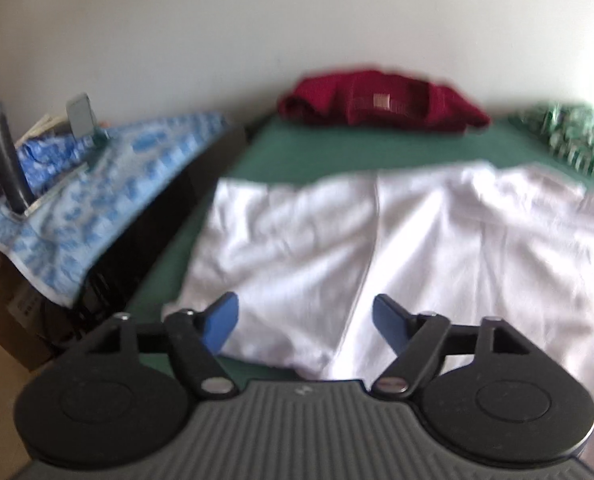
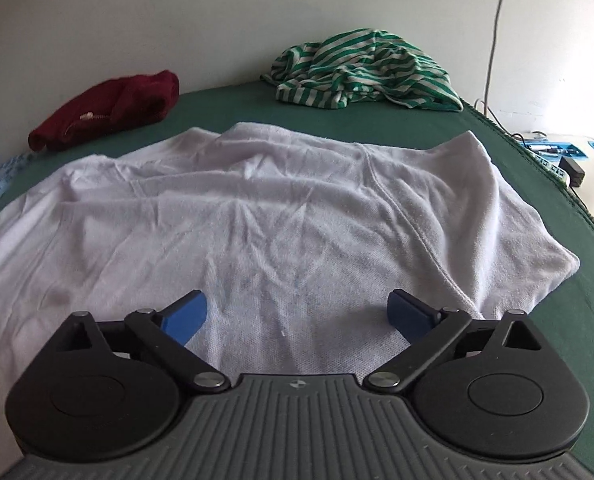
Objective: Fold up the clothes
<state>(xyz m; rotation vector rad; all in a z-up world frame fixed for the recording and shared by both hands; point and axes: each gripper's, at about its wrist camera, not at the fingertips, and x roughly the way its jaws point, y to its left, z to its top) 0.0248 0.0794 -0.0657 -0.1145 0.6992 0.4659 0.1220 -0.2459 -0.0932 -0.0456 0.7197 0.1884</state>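
In the left wrist view, which is blurred, the left tongs (image 1: 305,324) stand with their blue pads wide apart and nothing between them, poised over the near left part of a white shirt (image 1: 377,240). The shirt lies spread across a green-covered table (image 1: 297,152), its left edge running close to the table's left side, and a seam runs from far to near down its middle. At the far edge, against the pale wall, a dark red garment (image 1: 381,102) sits in a heap. A green and white striped garment (image 1: 569,136) is bunched at the far right. Left of the table, a blue patterned cloth (image 1: 97,196) drapes over a lower surface, with a dark upright cylinder (image 1: 5,156) standing on it.

In the right wrist view, the right tongs (image 2: 297,318) are likewise spread apart and hold nothing, above the near middle of the white shirt (image 2: 257,208). The shirt is wrinkled, and its right sleeve points toward the table's right edge (image 2: 537,168). The dark red garment (image 2: 109,110) lies at the far left, well apart from the shirt. The striped garment (image 2: 365,70) is crumpled at the far right, near a thin cable (image 2: 495,40) hanging down the wall. Beyond the right edge of the table there is a light surface with a small black adapter (image 2: 573,170) and blue items too small to identify.
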